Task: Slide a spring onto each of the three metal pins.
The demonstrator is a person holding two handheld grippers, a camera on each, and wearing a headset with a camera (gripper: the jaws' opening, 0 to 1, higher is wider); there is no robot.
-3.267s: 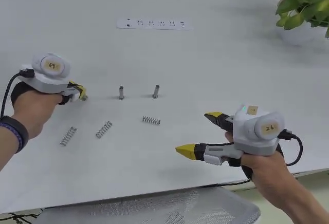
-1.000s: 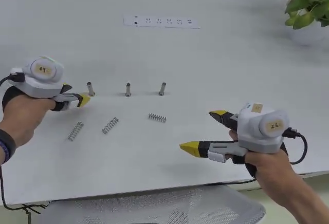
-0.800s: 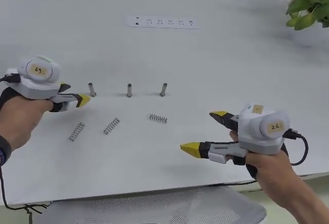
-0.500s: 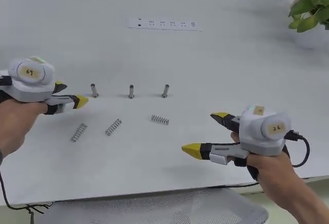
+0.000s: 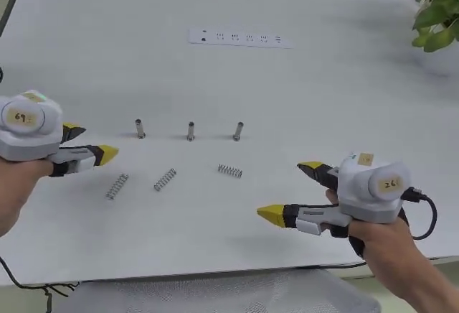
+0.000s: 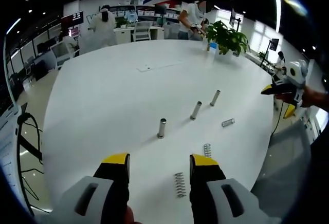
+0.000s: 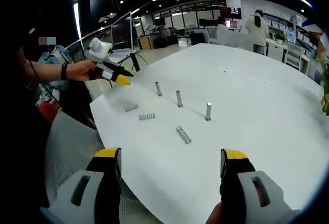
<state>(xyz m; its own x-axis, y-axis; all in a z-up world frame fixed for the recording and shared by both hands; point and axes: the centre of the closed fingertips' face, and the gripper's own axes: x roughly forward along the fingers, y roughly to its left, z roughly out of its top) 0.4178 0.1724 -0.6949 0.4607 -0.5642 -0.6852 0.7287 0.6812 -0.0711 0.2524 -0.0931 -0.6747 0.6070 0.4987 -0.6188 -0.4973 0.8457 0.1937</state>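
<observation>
- On the white desk [image 5: 323,76] in the head view, the left tool [image 5: 92,143], white-bodied with yellow tips, has drawn back from the leftmost pin [image 5: 140,128], a short upright grey metal peg where its tips were a few seconds ago. It now hovers off to that pin's left, jaws partly apart and empty.
- The middle pin [image 5: 191,131] and right pin [image 5: 238,131] stand bare as well. The small coiled steel left spring [image 5: 117,186], middle spring [image 5: 165,179] and right spring [image 5: 230,171] lie loose on the desk just in front of the row, as before.
- The right tool [image 5: 288,189] has stayed by the desk's near edge, jaws wide apart, holding nothing.
- Along the left gripper view, the left tool [image 6: 160,160] shows a clear gap between its tips. The left spring [image 6: 179,184] lies just ahead, with the leftmost pin [image 6: 162,128] beyond it.
- Along the right gripper view, the right tool [image 7: 170,154] gapes wide. The right spring [image 7: 183,134] is nearest, the right pin [image 7: 208,111] behind it.
- No pin carries a spring yet. The retreat probably means the left tool is going for a spring next.
</observation>
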